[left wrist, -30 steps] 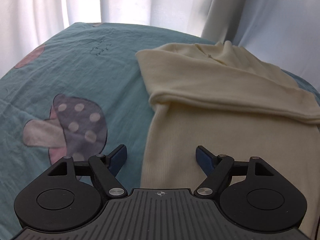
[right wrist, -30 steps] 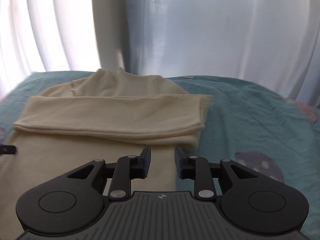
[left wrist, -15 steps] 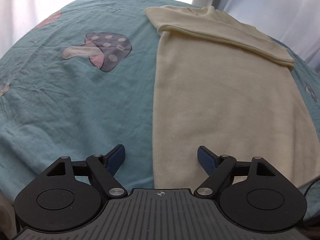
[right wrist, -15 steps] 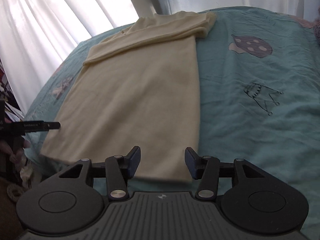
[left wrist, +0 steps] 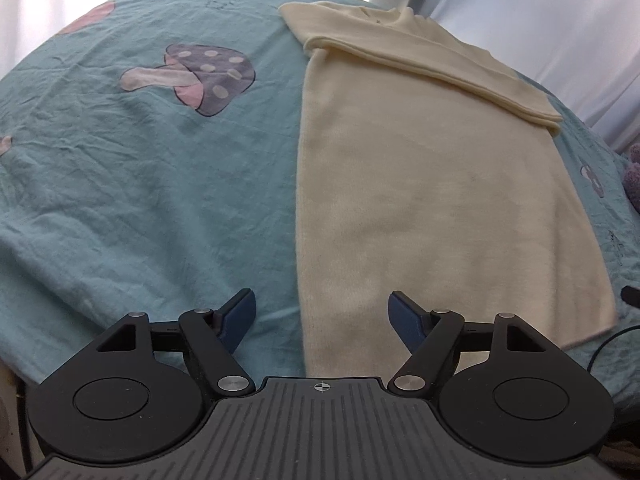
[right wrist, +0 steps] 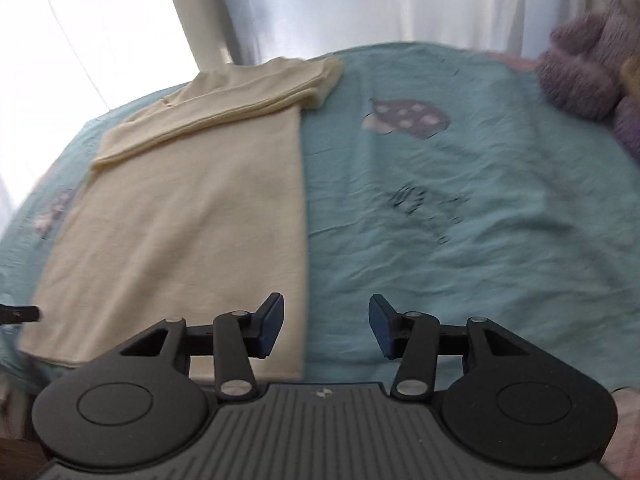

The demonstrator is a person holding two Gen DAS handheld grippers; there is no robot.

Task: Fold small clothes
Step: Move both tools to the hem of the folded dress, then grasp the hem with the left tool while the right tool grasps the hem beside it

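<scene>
Two grippers angled down over the near hem of the cream garment (left wrist: pixel 440 200).

My left gripper (left wrist: pixel 322 312) straddles its left edge, jaws apart, just narrowed, clamping nothing. My right gripper (right wrist: pixel 326 326), jaws parted and empty, straddles its right edge. Garment lies flat on teal bedsheet (left wrist: pixel 160 200). Both grippers pulled back from the folded sleeves since a second ago.

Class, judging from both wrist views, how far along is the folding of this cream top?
Done: the cream top lies as a narrow strip, sleeves folded across its far end. In hand: nothing; left gripper and right gripper hang open over the near hem's corners, the left's jaws having just narrowed. Left: gripping the hem and folding it toward the sleeves.
</scene>
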